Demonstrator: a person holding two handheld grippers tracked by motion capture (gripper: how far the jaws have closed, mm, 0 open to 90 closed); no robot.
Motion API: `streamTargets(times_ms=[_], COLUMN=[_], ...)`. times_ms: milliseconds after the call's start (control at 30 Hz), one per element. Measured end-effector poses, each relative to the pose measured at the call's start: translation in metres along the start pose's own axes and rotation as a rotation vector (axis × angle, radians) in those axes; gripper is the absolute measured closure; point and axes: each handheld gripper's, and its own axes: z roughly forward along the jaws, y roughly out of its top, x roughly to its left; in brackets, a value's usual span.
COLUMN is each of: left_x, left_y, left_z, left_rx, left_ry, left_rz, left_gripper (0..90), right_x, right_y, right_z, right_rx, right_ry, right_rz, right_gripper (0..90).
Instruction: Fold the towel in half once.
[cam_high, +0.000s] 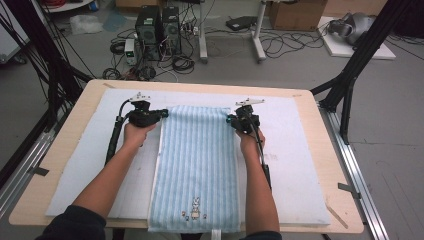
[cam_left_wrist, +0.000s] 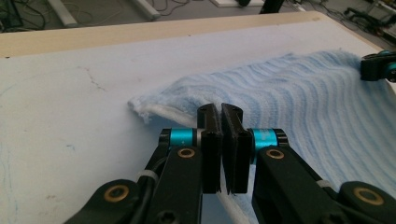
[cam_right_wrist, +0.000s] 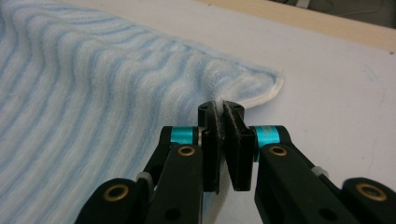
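Towel: pale blue, ribbed stripes, white hem, bunny motif.

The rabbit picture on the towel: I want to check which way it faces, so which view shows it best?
The high view: the rabbit picture sits near the towel's near edge, small but visible. Both gripper views look at the towel's far corners, pinched in the tongs, away from it.
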Motion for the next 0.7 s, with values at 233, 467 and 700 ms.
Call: streamTargets(times_ms=[233,467,700], left_x=[-0.011,-0.028,-0.039], left_y=[-0.011,-0.029,-0.046], left_z=[-0.022,-0.045,-0.064], left_rx=[-0.03,-0.038,-0.024], left_ry=[-0.067,-0.126,-0.162], left_rz=[0.019,0.045,0.073], left_gripper=[86.1,85.8,85.4], right_x=[0.006,0.016,0.031], right_y=[-0.012,-0.027,-0.045], right_z=[-0.021,-0.046,-0.065], right_rx=[-0.022,-0.036,-0.023], right_ry=[0.054,0.107,0.145], right_rz=[-0.017,-0.039,-0.065], right_gripper=[85.6,85.3,85.2])
